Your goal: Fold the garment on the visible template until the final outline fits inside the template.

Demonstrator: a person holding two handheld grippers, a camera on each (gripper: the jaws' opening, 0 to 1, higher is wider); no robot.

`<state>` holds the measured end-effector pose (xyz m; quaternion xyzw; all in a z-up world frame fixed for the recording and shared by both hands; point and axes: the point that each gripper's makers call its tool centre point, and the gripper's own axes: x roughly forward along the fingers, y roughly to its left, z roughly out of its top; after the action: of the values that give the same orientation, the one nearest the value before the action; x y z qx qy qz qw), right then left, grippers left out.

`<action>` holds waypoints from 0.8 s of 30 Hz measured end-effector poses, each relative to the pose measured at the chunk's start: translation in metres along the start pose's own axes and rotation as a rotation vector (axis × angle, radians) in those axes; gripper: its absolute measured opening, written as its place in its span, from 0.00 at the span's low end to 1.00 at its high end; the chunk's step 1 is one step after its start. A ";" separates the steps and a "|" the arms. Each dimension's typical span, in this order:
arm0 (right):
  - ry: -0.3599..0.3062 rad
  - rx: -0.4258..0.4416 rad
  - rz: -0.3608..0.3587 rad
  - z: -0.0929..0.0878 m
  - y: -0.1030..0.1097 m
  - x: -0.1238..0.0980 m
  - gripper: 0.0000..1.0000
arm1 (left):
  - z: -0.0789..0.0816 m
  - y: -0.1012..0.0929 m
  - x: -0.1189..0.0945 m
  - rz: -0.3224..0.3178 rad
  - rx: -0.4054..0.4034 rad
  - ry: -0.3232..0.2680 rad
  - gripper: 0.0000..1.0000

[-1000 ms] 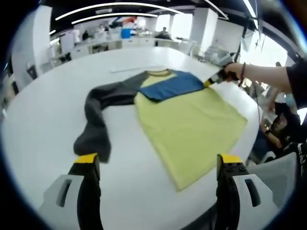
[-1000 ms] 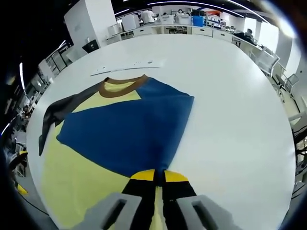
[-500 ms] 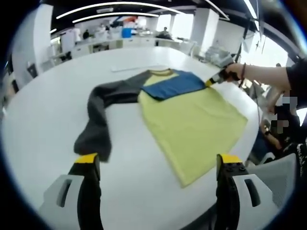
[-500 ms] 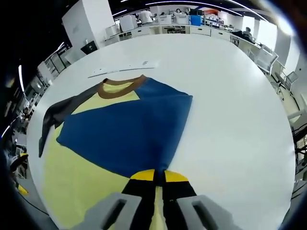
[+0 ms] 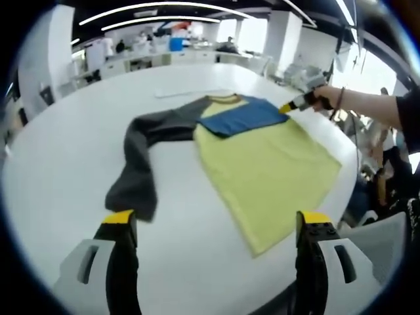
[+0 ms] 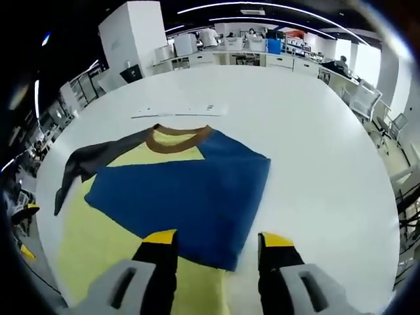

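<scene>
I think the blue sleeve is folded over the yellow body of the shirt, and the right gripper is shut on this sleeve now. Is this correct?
Not quite. The blue sleeve does lie folded over the yellow body, but the right gripper is open: in the right gripper view its jaws stand apart, with the sleeve's edge lying flat between them.

- Your garment (image 6: 177, 197) is soft matt cloth, lightly creased.
- Your worktop (image 6: 315, 151) looks smooth, white, faintly glossy.
- Your right gripper (image 6: 216, 252) looks like matt plastic.

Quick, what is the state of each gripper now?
Left gripper: open, holding nothing.
Right gripper: open over the blue sleeve, holding nothing.
</scene>
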<state>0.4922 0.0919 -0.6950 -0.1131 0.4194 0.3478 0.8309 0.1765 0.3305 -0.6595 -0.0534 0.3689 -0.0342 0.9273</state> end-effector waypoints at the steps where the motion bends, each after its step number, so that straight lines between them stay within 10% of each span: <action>1: -0.003 -0.006 0.002 0.001 0.001 -0.001 0.61 | 0.001 0.001 0.000 0.002 -0.002 -0.004 0.97; 24: -0.114 -0.152 0.160 0.008 0.055 -0.079 0.95 | 0.019 0.051 -0.029 0.090 0.012 -0.048 0.96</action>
<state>0.4280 0.0984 -0.6232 -0.1220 0.3514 0.4499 0.8119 0.1699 0.3855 -0.6320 -0.0320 0.3482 0.0068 0.9369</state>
